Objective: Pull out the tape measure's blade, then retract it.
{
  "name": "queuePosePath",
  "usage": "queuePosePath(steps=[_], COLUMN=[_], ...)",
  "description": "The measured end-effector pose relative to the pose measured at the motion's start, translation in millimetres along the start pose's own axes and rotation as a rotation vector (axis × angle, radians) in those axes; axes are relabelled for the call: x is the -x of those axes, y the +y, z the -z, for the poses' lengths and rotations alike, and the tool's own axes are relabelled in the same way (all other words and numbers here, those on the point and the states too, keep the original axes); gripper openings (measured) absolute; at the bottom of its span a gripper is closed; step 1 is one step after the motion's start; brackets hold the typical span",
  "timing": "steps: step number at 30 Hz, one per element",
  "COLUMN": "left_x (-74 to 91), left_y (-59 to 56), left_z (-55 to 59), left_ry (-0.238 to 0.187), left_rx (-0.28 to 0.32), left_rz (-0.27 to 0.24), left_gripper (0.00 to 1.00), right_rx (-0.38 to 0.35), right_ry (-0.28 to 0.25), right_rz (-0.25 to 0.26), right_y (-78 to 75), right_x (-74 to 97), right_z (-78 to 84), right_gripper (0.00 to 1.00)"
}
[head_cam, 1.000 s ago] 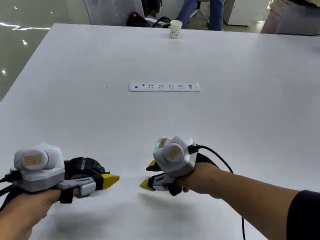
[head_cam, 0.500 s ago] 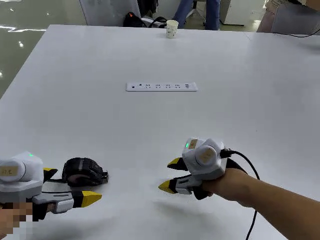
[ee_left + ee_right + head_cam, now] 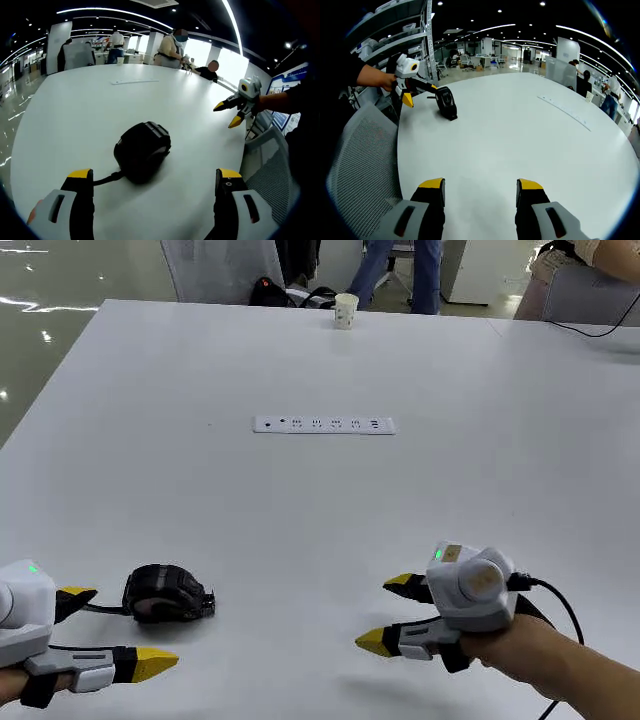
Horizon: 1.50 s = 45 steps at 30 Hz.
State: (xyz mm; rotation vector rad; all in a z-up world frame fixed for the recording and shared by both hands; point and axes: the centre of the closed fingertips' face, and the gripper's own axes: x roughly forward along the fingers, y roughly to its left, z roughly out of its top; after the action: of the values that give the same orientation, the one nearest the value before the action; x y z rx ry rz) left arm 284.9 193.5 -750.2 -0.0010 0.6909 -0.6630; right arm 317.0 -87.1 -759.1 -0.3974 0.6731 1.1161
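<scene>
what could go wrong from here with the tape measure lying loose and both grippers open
1. The tape measure lies free on the smooth table, so the open left gripper may shove its rounded case away instead of clamping it.
2. Its thin cord trails toward the left gripper's jaw and could get pinched or snagged.
3. The open right gripper is off to the side; if it pulls before the case is clamped, the whole case would likely drag.

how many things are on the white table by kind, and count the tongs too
black round tape measure: 1
white flat power strip: 1
white paper cup: 1
yellow-tipped handheld tongs: 2, left tongs and right tongs, both open
total: 5
</scene>
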Motion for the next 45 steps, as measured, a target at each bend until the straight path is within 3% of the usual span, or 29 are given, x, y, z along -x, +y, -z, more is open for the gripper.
queuePosePath(steps=[9,11,18,22,29,34,45], left_x=[12.9,15.6,22.9,25.1,31.2,36.0,45.4], left_y=[3.3,5.3,7.5,8.7,19.3,22.6,30.2], left_z=[12.3,15.2,13.3,16.4,21.3,18.7,22.7], left_ry=[0.029,0.046,0.025,0.04,0.068,0.051,0.064], left_rx=[-0.042,-0.048,-0.063,-0.071,-0.065,-0.073,-0.097], left_rz=[-0.006,-0.015,-0.015,-0.017,-0.042,-0.056,-0.081], left_gripper=[0.99,0.99,0.99,0.99,0.99,0.99,0.99], right_rx=[-0.076,-0.089,-0.058,-0.069,-0.091,-0.091,-0.102], right_ry=[-0.016,0.002,0.043,0.042,0.042,0.03,0.035], right_rz=[0.03,0.036,0.077,0.105,0.137,0.145,0.148], right_y=[-18.7,-22.9,-38.2,-44.6,-48.6,-47.9,-47.2], right_x=[29.7,35.4,55.9,69.1,85.4,91.6,97.5], right_z=[22.3,30.0,50.1,59.7,71.6,73.8,81.9], right_gripper=[0.72,0.77,0.83,0.87,0.93,0.99,0.99])
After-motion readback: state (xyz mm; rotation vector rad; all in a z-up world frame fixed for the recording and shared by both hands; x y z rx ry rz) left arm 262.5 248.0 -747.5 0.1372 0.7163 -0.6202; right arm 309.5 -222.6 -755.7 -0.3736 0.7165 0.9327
